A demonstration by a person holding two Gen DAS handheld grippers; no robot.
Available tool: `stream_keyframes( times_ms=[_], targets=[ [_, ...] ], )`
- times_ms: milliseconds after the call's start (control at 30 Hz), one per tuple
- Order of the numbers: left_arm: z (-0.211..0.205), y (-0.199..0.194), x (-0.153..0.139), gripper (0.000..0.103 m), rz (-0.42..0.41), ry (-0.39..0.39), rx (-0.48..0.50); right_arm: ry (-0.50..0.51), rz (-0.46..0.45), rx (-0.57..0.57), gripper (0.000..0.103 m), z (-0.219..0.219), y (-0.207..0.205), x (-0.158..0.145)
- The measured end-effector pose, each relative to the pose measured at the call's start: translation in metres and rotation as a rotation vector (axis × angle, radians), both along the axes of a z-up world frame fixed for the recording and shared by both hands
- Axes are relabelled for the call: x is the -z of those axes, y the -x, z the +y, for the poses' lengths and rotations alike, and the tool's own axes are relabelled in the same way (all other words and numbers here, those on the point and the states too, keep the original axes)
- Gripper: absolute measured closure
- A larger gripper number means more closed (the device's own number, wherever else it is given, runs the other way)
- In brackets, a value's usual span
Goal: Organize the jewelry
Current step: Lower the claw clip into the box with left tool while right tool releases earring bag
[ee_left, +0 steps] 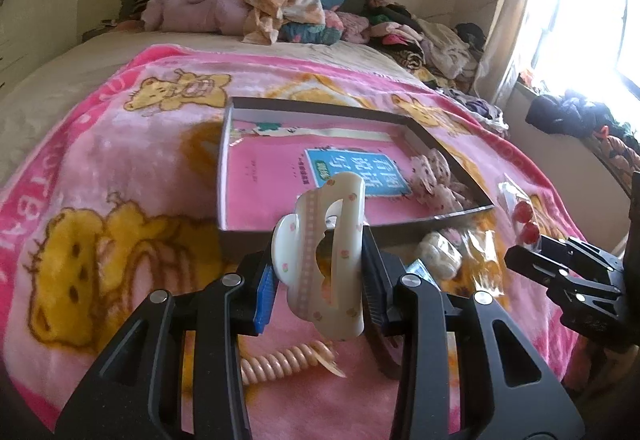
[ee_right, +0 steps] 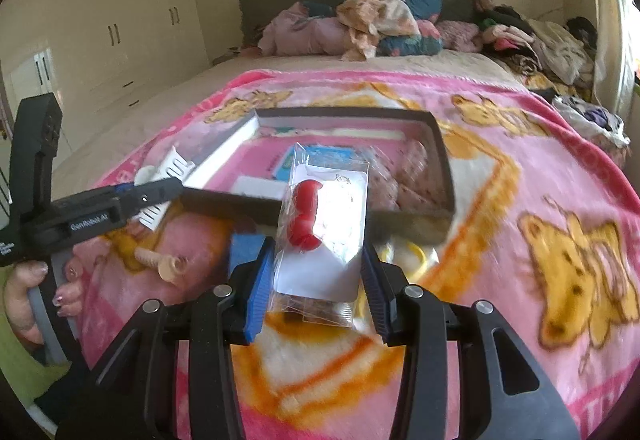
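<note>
The left tongs (ee_left: 320, 260) are clamped on a cream hair claw (ee_left: 330, 260), which stands nearly upright between the pads, its long axis running up and slightly back toward the box (ee_left: 348, 112), teeth side turned away to the left in the right wrist view. The right tongs (ee_right: 318, 272) grip a clear packet (ee_right: 324, 240) with red beads (ee_right: 304, 218) inside; the packet's long axis also points up and forward, its top edge leaning over the box's near wall. Both loads hang above the pink blanket (ee_left: 120, 160), just short of that near wall. The box is a shallow, dark-rimmed tray, open on top, with a pink book (ee_left: 280, 168) lying flat on its floor and a spotted cloth piece (ee_left: 436, 180) in its right end; the middle of the floor is bare. On the blanket below the left tongs lies a peach coil tie (ee_left: 288, 360), and small packets (ee_left: 440, 252) lie between the two tongs. A hand (ee_right: 32, 292) grips the left handle. Beyond the box the bed runs flat to heaped clothes (ee_left: 280, 8)
</note>
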State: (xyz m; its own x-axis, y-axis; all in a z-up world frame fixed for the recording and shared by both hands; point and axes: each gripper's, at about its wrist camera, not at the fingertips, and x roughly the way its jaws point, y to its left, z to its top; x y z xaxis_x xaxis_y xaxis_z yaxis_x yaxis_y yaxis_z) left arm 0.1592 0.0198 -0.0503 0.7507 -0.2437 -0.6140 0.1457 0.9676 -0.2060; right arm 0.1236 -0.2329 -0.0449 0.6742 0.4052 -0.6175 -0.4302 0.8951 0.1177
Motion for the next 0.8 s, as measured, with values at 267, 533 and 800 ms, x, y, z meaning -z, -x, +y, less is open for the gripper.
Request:
stream_keyframes(
  times_ms=[267,533,800],
  targets=[
    [0.008,-0.017,-0.005,0.074,-0.006,-0.007,-0.022,-0.003,-0.022,-0.02,0.063,0.017,-0.024,-0.012],
    [0.007,-0.039,-0.006,0.074,0.003,-0.024,-0.024,0.007,-0.029,0.009,0.063,0.017,-0.058,-0.015],
    [-0.001,-0.067,0.001,0.074,0.031,-0.048,-0.011,0.037,-0.004,0.048,0.063,0.011,-0.093,-0.005]
  ],
)
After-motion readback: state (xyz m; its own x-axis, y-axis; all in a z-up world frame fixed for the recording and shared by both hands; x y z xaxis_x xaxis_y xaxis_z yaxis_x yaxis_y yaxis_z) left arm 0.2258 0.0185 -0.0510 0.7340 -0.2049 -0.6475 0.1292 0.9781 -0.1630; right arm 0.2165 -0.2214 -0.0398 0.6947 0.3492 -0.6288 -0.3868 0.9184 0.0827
